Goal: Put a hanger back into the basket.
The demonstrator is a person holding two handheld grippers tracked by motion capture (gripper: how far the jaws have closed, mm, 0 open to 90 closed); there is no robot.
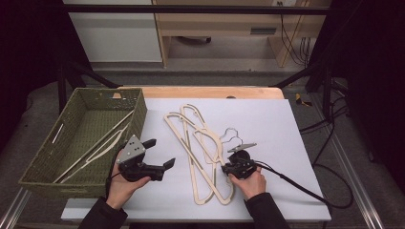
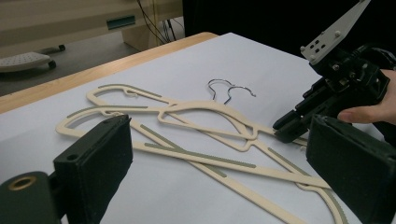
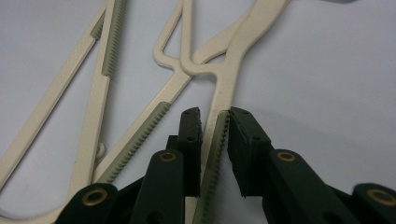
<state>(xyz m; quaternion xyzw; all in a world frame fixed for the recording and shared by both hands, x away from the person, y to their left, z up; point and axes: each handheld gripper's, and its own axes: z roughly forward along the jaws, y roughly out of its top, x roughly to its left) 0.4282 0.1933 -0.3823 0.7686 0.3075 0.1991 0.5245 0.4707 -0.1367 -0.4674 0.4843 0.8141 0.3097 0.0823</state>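
Note:
Two cream hangers (image 1: 197, 157) with grey-green ribbed strips lie crossed on the white sheet (image 1: 267, 124), their wire hooks (image 1: 231, 133) pointing right. My right gripper (image 1: 228, 167) is down on the near end of one hanger. In the right gripper view its jaws (image 3: 215, 114) stand tight on either side of that hanger's ribbed arm (image 3: 233, 70), which still lies flat. My left gripper (image 1: 161, 152) is held just left of the hangers, open and with nothing in it. The left gripper view has its jaws (image 2: 219, 123) wide apart, with the hangers (image 2: 201, 156) and the right gripper (image 2: 285, 128) beyond.
A green woven basket (image 1: 138, 114) stands at the left edge of the table with another cream hanger (image 1: 102, 143) lying inside. A black cable (image 1: 296, 183) trails right from the right gripper. The table's wooden edge (image 1: 205, 91) runs along the far side.

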